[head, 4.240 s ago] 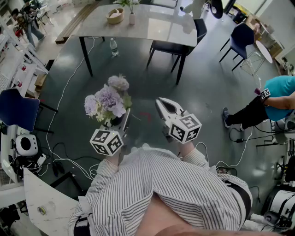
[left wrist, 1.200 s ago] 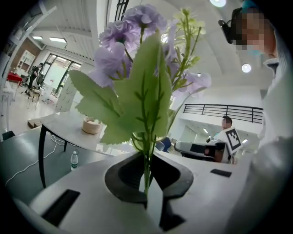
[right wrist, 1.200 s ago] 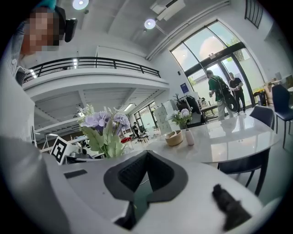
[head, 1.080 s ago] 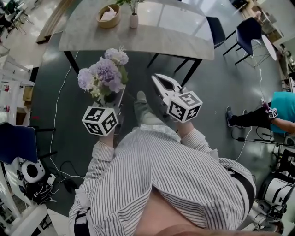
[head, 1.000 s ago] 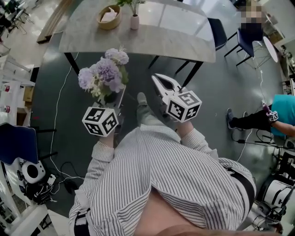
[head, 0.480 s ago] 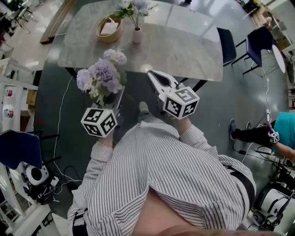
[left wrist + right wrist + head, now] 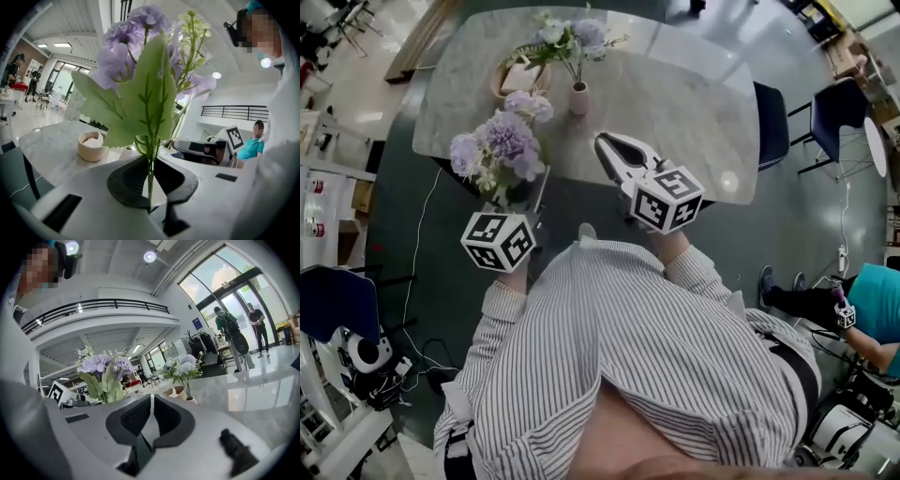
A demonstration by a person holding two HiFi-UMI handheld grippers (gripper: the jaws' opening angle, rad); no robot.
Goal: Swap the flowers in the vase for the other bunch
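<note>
A bunch of purple flowers [image 7: 497, 150] stands upright in my left gripper [image 7: 536, 192], which is shut on its green stems [image 7: 150, 183]; the blooms [image 7: 140, 79] fill the left gripper view. My right gripper [image 7: 605, 142] is shut with nothing in it, its tip over the near edge of the marble table [image 7: 675, 94]. On the table stands a small white vase [image 7: 578, 98] holding pale flowers [image 7: 562, 37]. The right gripper view shows that vase [image 7: 190, 399] ahead of the shut right gripper [image 7: 151, 397], and the purple bunch [image 7: 105, 371] at left.
A round beige bowl [image 7: 517, 75] sits on the table left of the vase. Dark chairs [image 7: 773, 112] stand at the table's right end. A person in a teal shirt [image 7: 862, 309] sits on the floor at far right. A blue chair [image 7: 333, 305] and cables lie at left.
Both grippers have travelled toward the table, the left one carrying the purple bunch. The table and vase are now nearer, and the right gripper's tip has reached over the near edge.
</note>
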